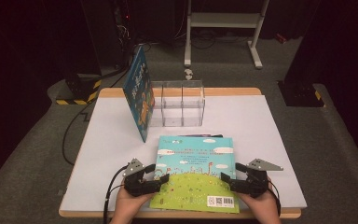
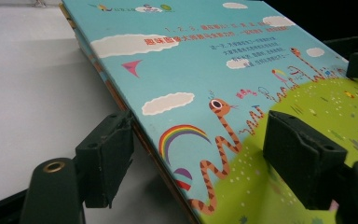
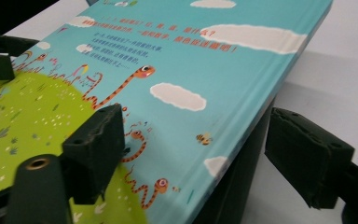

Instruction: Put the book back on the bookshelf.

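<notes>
Dark floor and black curtains go all around one white table [image 1: 261,130] with a wooden edge. Two books are on it. One big book [image 1: 196,172] lies flat at the near edge, with a blue sky, white clouds and a green hill on its cover. It looks like it rests on more books, but the count is hard to tell. A second blue book [image 1: 139,91] stands tilted, leaning on the left side of one clear plastic box [image 1: 179,103]. The box has dividers inside and nothing in it.

Two grippers sit at the flat book — the left gripper [image 1: 156,179] at its left edge, the right gripper [image 1: 228,179] at its right edge. Each has its jaws apart, one jaw over the cover and one outside the edge, not pinching.

Up close, the left gripper view shows a striped snake and a rainbow — the right gripper view shows a little bee. From above you see a small square code by the near edge.
</notes>
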Available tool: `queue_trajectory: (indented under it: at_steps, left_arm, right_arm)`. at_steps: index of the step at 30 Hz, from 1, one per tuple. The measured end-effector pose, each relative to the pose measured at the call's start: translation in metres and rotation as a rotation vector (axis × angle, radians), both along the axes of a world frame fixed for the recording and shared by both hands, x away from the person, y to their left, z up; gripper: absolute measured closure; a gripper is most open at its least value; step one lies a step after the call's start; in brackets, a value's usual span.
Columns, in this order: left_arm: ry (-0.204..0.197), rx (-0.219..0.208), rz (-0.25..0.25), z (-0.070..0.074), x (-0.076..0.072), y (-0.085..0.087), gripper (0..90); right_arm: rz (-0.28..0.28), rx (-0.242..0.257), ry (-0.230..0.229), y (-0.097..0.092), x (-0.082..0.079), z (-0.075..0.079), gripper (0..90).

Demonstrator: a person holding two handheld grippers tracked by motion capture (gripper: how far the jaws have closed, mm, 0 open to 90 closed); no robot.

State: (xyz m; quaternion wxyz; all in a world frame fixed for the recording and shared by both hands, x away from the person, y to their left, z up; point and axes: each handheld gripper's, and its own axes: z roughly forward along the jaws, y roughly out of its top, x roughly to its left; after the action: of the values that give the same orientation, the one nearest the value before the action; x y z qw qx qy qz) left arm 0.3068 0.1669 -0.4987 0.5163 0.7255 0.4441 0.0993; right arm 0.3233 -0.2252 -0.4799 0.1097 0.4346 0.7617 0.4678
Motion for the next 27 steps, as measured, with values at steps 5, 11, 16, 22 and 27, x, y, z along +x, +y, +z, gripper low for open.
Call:
queue_trajectory:
  at_steps: [5, 11, 16, 22, 27]
  left_arm:
    - [0.009, 0.012, 0.0, 0.001, 0.001, -0.001, 24.5]
    - [0.007, 0.02, 0.007, 0.002, 0.002, -0.004, 24.4]
    - [0.012, 0.022, 0.002, 0.003, 0.002, -0.009, 24.4]
    - [0.011, 0.019, 0.001, 0.002, 0.003, -0.012, 22.0]
    - [0.043, -0.017, -0.003, -0.002, 0.007, -0.01, 18.3]
  right_arm:
    - [0.006, 0.009, 0.01, 0.001, -0.001, -0.001, 16.6]
    - [0.016, 0.019, 0.033, 0.001, 0.001, -0.002, 14.7]
    - [0.017, 0.034, 0.044, -0.003, 0.003, -0.003, 14.6]
    - [0.016, 0.044, 0.048, -0.004, 0.002, -0.004, 14.7]
    - [0.019, 0.054, 0.059, -0.005, 0.003, -0.005, 14.7]
